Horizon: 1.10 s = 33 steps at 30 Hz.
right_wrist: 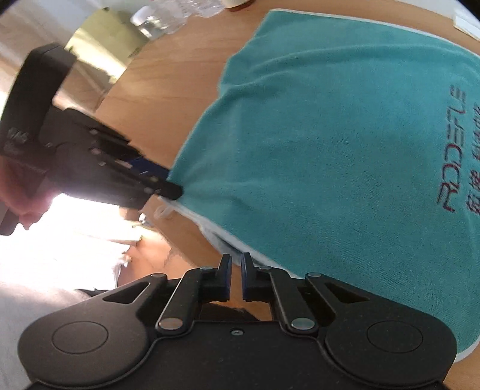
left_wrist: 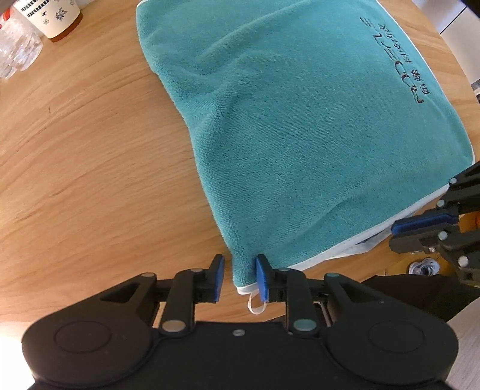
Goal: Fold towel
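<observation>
A teal towel [left_wrist: 300,126] with white trim and dark embroidered lettering lies folded on the round wooden table [left_wrist: 90,156]. My left gripper [left_wrist: 240,279] is open, its blue pads on either side of the towel's near corner, where a white hanging loop [left_wrist: 255,306] sticks out. My right gripper [right_wrist: 236,276] is open by only a narrow gap with bare wood showing between the pads, just off the towel's [right_wrist: 330,150] layered white edge. The right gripper [left_wrist: 417,234] also shows at the right edge of the left wrist view. The left gripper [right_wrist: 171,183] appears in the right wrist view at the corner.
A patterned paper cup [left_wrist: 51,18] and clear plastic containers [left_wrist: 18,51] stand at the table's far left. The table edge runs just under both grippers; a shoe [left_wrist: 423,267] lies on the floor beyond it. A hand [right_wrist: 18,195] holds the left gripper.
</observation>
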Each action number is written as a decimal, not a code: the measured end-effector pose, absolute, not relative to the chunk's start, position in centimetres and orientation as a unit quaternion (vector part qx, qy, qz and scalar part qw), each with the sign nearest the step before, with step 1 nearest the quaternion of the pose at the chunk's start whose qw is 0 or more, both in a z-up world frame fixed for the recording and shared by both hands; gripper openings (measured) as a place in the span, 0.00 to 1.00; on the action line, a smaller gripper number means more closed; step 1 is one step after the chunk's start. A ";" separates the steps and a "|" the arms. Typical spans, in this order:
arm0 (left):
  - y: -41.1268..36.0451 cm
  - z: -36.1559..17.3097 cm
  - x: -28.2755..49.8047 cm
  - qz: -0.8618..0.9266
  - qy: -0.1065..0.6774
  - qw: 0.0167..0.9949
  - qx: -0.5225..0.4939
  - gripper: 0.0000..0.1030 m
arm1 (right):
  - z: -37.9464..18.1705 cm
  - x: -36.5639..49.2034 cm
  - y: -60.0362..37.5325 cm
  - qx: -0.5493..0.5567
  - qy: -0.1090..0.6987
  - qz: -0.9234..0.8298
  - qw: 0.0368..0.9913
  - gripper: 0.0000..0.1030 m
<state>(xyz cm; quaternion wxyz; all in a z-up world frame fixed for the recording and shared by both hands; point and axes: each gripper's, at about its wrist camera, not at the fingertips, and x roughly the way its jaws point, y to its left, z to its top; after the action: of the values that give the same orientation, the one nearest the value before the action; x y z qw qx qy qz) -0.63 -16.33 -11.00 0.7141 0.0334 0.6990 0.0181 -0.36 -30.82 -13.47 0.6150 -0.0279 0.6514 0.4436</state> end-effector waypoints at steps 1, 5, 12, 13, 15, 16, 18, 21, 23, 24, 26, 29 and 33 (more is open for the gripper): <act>-16.2 -10.9 -0.7 0.019 0.699 0.714 0.034 0.26 | -13.7 -0.3 -30.8 -0.028 0.652 0.438 0.619 0.04; -16.3 -10.7 -0.8 0.017 0.697 0.716 0.038 0.28 | -13.8 -0.5 -30.6 -0.074 0.626 0.417 0.655 0.00; -17.0 -10.6 -1.3 0.012 0.696 0.716 0.060 0.28 | -13.5 -2.0 -29.8 -0.166 0.582 0.435 0.667 0.00; -16.9 -11.0 -1.6 0.011 0.695 0.716 0.059 0.28 | -13.4 -2.3 -29.8 -0.182 0.576 0.434 0.669 0.00; -16.5 -10.9 -1.6 0.010 0.696 0.716 0.054 0.28 | -13.3 -2.4 -30.1 -0.190 0.578 0.424 0.671 0.00; -16.3 -10.9 -1.6 0.010 0.696 0.716 0.052 0.28 | -13.2 -2.2 -30.6 -0.185 0.585 0.416 0.672 0.00; -16.4 -11.1 -1.0 0.011 0.697 0.715 0.051 0.28 | -13.3 -1.6 -31.5 -0.166 0.604 0.405 0.667 0.00; -16.7 -11.6 -0.8 0.015 0.702 0.710 0.051 0.28 | -13.3 -0.8 -32.4 -0.136 0.629 0.400 0.653 0.00; -16.0 -11.8 0.3 0.017 0.706 0.706 0.050 0.28 | -12.6 -0.3 -33.1 -0.119 0.632 0.411 0.647 0.07; -15.8 -11.6 0.4 0.019 0.708 0.705 0.044 0.28 | -11.8 0.1 -33.8 -0.115 0.626 0.412 0.652 0.08; -15.6 -10.8 0.6 0.016 0.705 0.708 0.032 0.28 | -10.8 0.8 -35.1 -0.105 0.615 0.404 0.669 0.18; -14.5 -9.0 1.1 0.028 0.689 0.723 0.032 0.29 | -10.3 2.4 -37.8 -0.103 0.605 0.358 0.703 0.28; -13.2 -8.3 2.9 0.044 0.680 0.732 0.022 0.28 | -12.5 3.6 -40.8 -0.112 0.627 0.289 0.715 0.28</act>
<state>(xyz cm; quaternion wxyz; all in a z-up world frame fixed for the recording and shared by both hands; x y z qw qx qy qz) 2.86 -13.15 -8.30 0.7319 0.0215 0.6796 0.0438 3.62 -40.78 -12.49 0.7146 -0.1124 0.6271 0.2890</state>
